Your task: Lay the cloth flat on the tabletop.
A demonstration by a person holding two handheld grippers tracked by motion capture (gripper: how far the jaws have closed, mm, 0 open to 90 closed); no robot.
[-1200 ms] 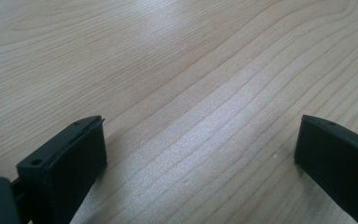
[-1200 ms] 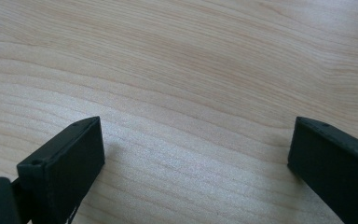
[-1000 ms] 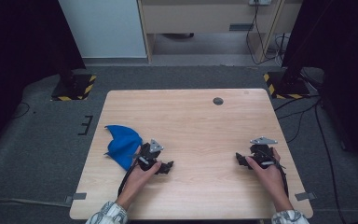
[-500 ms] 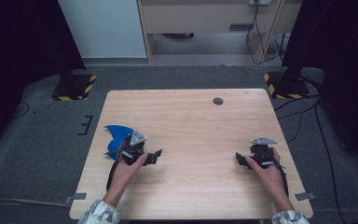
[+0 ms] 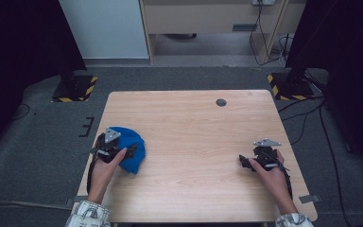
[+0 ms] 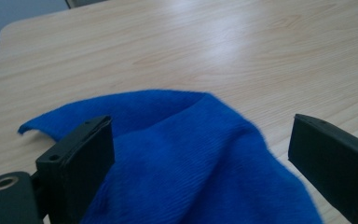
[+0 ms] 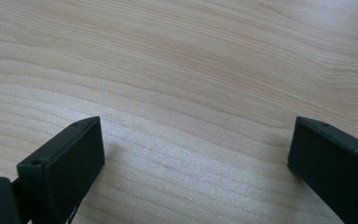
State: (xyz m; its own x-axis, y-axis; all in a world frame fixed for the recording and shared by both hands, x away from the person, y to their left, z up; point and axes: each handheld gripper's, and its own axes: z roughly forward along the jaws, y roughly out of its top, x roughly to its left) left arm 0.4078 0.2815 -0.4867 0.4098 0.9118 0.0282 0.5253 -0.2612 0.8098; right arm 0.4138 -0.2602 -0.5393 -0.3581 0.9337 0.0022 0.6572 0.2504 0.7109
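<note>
A crumpled blue cloth [image 5: 133, 163] lies on the wooden table [image 5: 194, 142] near its left edge. My left gripper [image 5: 128, 151] sits over the cloth, held by a hand coming from the lower left. In the left gripper view the left gripper [image 6: 205, 172] is open wide, with the blue cloth [image 6: 200, 140] spread between and under the jaws, which are not closed on it. My right gripper [image 5: 244, 161] rests low at the table's right side, pointing left. In the right gripper view the right gripper [image 7: 196, 172] is open over bare wood [image 7: 191, 93].
A small dark round grommet [image 5: 221, 102] sits in the table's far middle. Black stands with yellow-striped bases stand on the grey floor at the far left [image 5: 73, 90] and far right [image 5: 288, 85]. A pale cabinet [image 5: 104, 28] is behind.
My left gripper has moved left across the table and now sits over the blue cloth. The right gripper has stayed where it was.
</note>
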